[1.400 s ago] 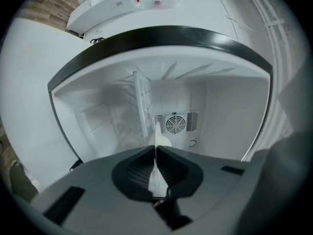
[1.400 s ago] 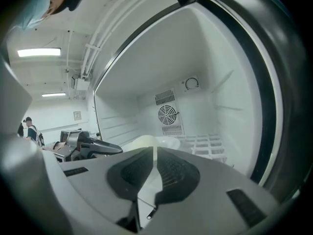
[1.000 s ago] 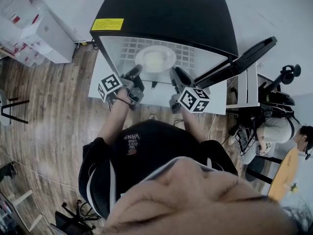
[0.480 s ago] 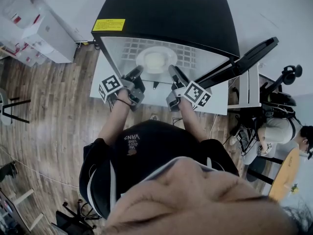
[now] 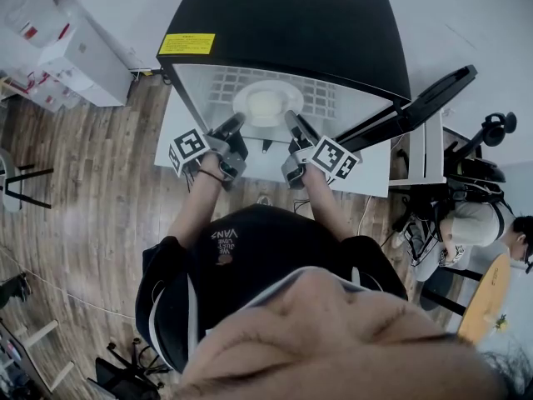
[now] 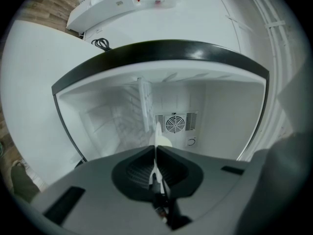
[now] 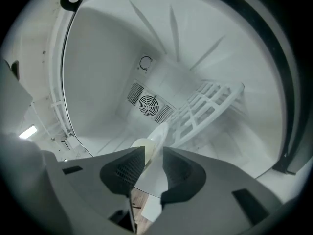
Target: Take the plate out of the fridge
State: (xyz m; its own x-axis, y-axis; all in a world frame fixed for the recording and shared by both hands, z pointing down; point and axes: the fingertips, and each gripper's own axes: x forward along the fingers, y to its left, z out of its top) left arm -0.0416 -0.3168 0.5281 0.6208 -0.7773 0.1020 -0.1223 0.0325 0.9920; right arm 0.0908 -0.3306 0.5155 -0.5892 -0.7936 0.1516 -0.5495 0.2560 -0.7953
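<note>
Plate [image 5: 266, 102] edge-on between left hand-held gripper [image 6: 155, 150] jaws

The right gripper [image 5: 292, 120] has slid forward to the plate [image 5: 266, 102], jaws closing with its rim between them.

The round white plate [image 5: 266, 102] lies on the white wire shelf [image 5: 323, 98] inside the open black fridge [image 5: 291, 23], before the round fan grille [image 6: 175, 123] on the rear wall.
</note>
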